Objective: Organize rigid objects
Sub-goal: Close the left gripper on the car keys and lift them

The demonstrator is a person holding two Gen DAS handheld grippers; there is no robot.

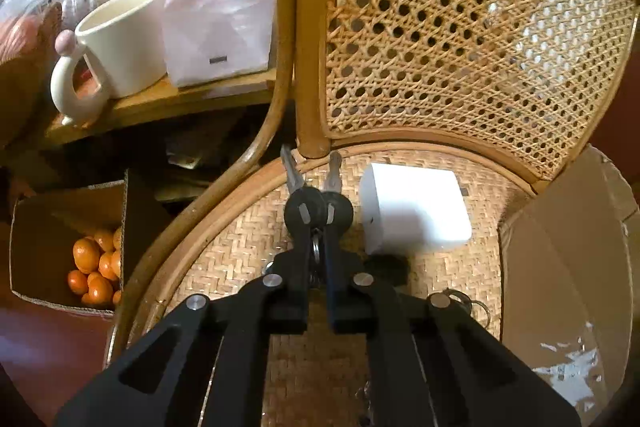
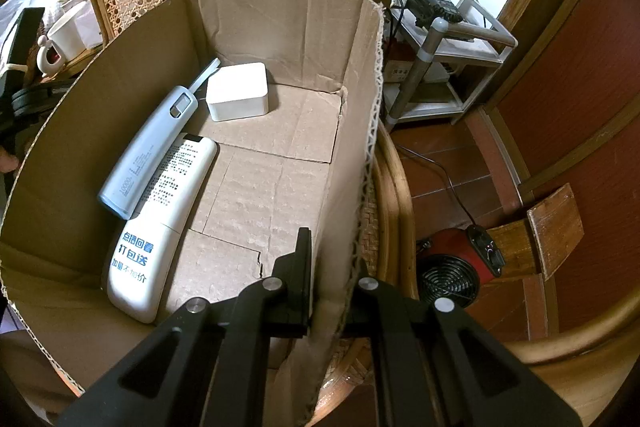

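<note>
On the woven rattan chair seat (image 1: 224, 247), my left gripper (image 1: 319, 229) is shut on a bunch of keys (image 1: 306, 205); their black heads and metal blades stick out past the fingertips. A white square box (image 1: 416, 211) lies just right of them. The cardboard box (image 1: 560, 259) stands at the seat's right. In the right wrist view my right gripper (image 2: 328, 267) is shut on the cardboard box's near right wall (image 2: 352, 155), with one finger inside and the other hidden behind it. Inside lie a grey power bank (image 2: 148, 151), a white remote (image 2: 160, 227) and a white square case (image 2: 237, 91).
A cream mug (image 1: 120, 39) and plastic bags (image 1: 216, 27) sit on a wooden shelf at left. Below it is a carton of oranges (image 1: 96, 267). The cane chair back (image 1: 460, 27) rises behind. A red fan heater (image 2: 456, 267) and a metal cart (image 2: 436, 67) stand on the floor right of the chair.
</note>
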